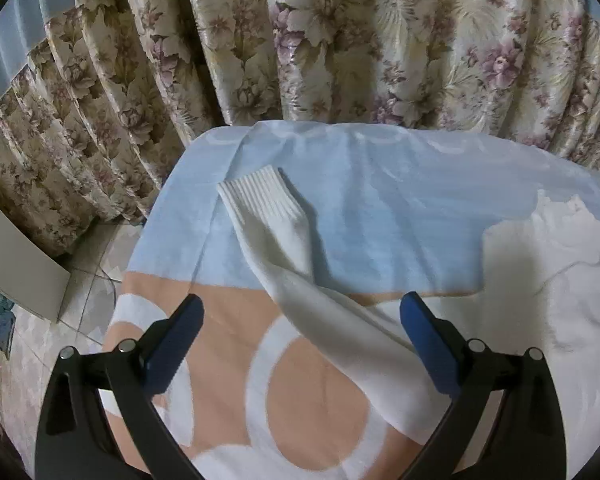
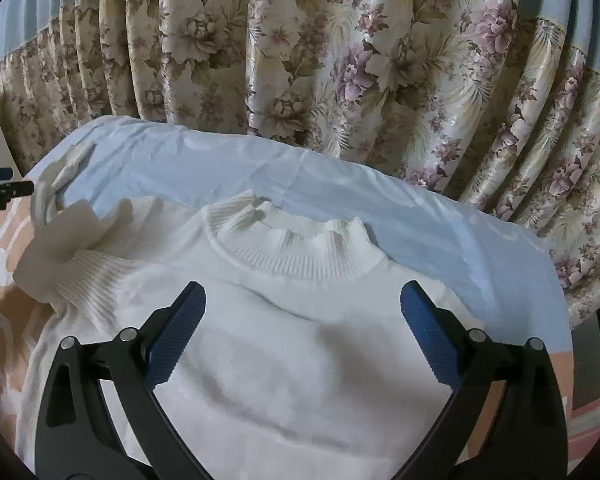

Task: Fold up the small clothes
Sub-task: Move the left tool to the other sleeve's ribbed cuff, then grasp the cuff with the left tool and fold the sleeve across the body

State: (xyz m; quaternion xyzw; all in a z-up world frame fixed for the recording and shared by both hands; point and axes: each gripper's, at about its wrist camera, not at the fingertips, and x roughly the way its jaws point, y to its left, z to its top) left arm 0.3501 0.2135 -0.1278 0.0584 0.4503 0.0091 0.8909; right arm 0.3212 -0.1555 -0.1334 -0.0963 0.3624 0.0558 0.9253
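Observation:
A small white knit sweater (image 2: pixel 300 352) lies flat on a blue, peach and white towel (image 2: pixel 440 232), its ribbed collar (image 2: pixel 296 252) toward the curtain. One sleeve is folded across the chest, its ribbed cuff (image 2: pixel 88 280) at the left. The other sleeve (image 1: pixel 300 288) stretches out over the towel (image 1: pixel 380 208), ending in a ribbed cuff (image 1: pixel 260 196). My left gripper (image 1: pixel 302 314) is open, hovering over that sleeve with nothing held. My right gripper (image 2: pixel 303 300) is open above the chest, just below the collar. The left gripper's black tip (image 2: pixel 4 190) shows at the right wrist view's left edge.
A floral curtain (image 1: pixel 340 40) hangs right behind the towel-covered surface. Tiled floor (image 1: pixel 88 264) and a white panel (image 1: pixel 16 256) lie past the surface's left edge. The sweater's body (image 1: pixel 560 272) fills the right side of the left wrist view.

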